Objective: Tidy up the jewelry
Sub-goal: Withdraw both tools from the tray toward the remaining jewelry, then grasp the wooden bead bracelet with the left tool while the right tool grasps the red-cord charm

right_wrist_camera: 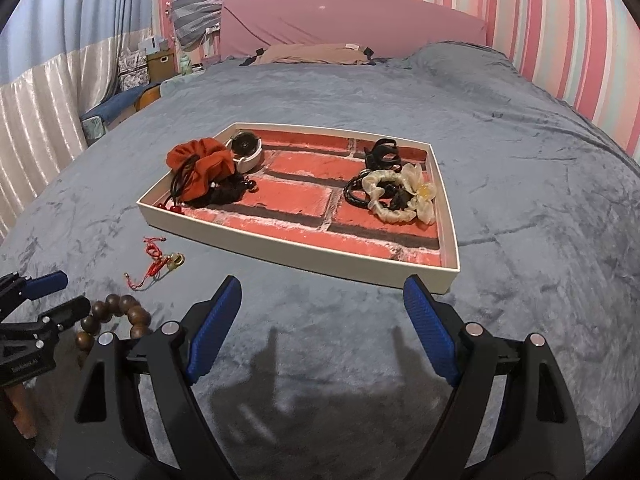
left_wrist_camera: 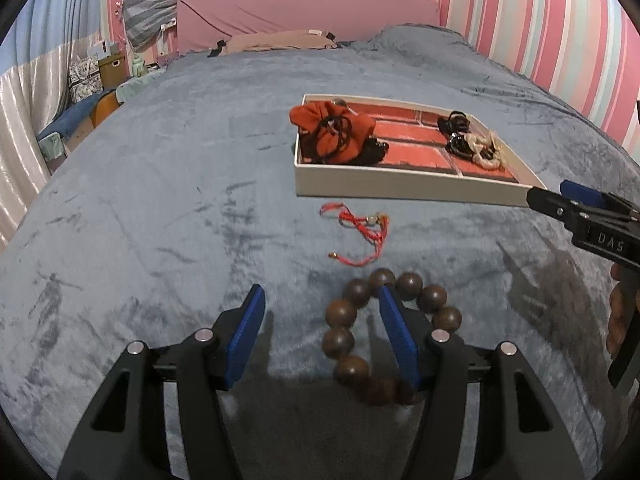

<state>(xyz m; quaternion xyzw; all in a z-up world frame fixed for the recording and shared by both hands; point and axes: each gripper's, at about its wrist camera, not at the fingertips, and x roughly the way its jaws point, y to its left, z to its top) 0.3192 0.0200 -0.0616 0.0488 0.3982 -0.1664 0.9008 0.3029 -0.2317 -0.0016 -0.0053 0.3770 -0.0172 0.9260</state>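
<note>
A brown wooden bead bracelet [left_wrist_camera: 352, 332] lies on the blue blanket; it also shows in the right wrist view [right_wrist_camera: 120, 312]. My left gripper [left_wrist_camera: 322, 300] is open low over it, with the right finger [left_wrist_camera: 396, 332] inside the ring and the left finger beside it. A red cord bracelet [left_wrist_camera: 360, 232] lies between the beads and a white tray [left_wrist_camera: 400, 190] with a brick-pattern floor. The tray holds an orange pouch [right_wrist_camera: 200, 164], a round white case [right_wrist_camera: 248, 152] and hair ties [right_wrist_camera: 396, 192]. My right gripper [right_wrist_camera: 322, 292] is open and empty in front of the tray.
The blue blanket [right_wrist_camera: 520, 200] covers the whole bed. A pink headboard [right_wrist_camera: 352, 28] and a tan pillow [right_wrist_camera: 312, 54] are at the far end. A striped wall runs along the right. Boxes and clutter stand off the bed's far left.
</note>
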